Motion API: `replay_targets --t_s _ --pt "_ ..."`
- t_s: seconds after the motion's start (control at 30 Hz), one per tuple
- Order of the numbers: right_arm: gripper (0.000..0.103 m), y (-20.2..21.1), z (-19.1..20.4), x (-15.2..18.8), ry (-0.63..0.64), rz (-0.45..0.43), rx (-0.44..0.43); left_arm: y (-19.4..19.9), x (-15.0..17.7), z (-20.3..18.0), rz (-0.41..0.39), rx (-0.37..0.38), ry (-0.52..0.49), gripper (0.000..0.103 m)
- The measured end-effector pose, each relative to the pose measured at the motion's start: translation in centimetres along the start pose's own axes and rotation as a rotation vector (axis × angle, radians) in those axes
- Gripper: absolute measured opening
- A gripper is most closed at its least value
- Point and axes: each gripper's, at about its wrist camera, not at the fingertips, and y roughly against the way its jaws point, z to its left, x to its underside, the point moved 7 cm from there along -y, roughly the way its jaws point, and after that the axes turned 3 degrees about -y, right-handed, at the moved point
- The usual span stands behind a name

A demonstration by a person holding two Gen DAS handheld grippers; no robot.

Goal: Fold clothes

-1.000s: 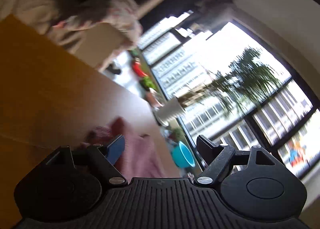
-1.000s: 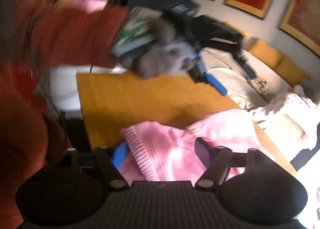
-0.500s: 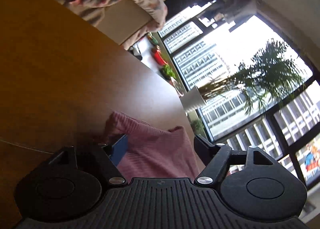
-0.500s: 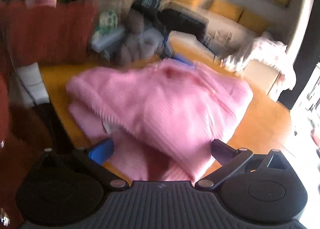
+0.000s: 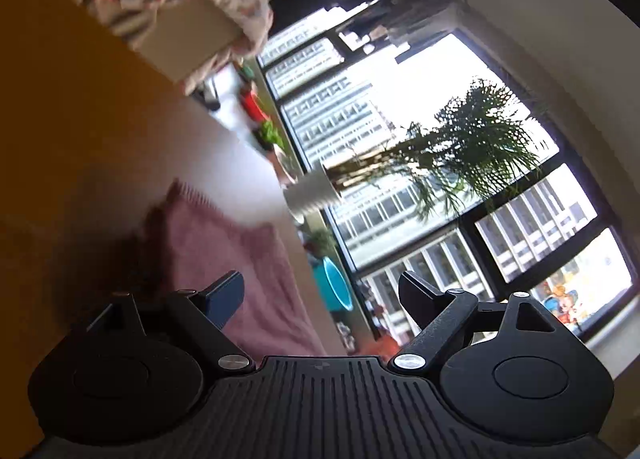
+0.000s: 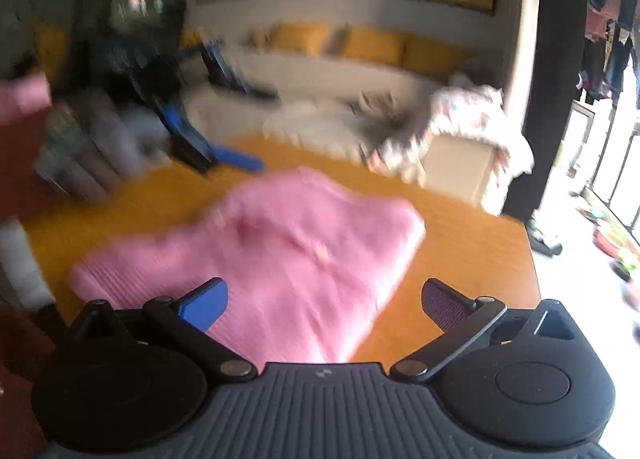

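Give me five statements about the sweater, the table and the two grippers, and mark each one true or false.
1. The pink sweater lies on an orange wooden table. True.
2. The right gripper is clamped on the sweater. False: its jaws stand wide apart and press on nothing, with the sweater lying in front of them.
3. A sofa with yellow cushions stands behind the table. True.
4. The left gripper is shut. False: its jaws are opening, and the sweater's edge lies by the blue finger, ungripped.
5. The sweater is green. False: it is pink.
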Motion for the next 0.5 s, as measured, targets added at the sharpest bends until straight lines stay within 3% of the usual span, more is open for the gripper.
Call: replay_targets --t_s 0.07,0.13,0.23,0.33,0.4,0.47,0.5 --pt "0.103 -1.8 0.9 1.7 0.081 0.049 0.043 -0.6 1.4 1.6 0.045 -0.08 0.006 0.087" --pt "0.103 -1.5 1.7 2.4 0.118 -0.001 0.092 -0.5 1.9 2.7 0.055 -0.145 0.001 0.073" --pt "0.103 -1.0 2.0 2.4 0.167 -0.013 0.114 1.4 1.1 2.0 0.005 -0.205 -0.033 0.086" --pt "0.103 0.0 1.6 1.2 0.186 -0.03 0.069 4.0 0.9 -1.2 -0.04 -0.304 -0.214 0.093" --pt "0.103 1.9 1.8 -0.2 0.169 -0.058 -0.024 5.3 1.7 -3.8 -0.053 -0.384 -0.373 0.095" --pt "0.099 2.6 3.2 0.1 0.212 -0.018 -0.109 6.0 3.3 -6.3 -0.062 -0.468 -0.528 0.097" --pt "0.091 3.0 3.9 0.2 0.234 0.004 -0.151 6.3 4.1 -7.5 -0.067 -0.51 -0.605 0.098"
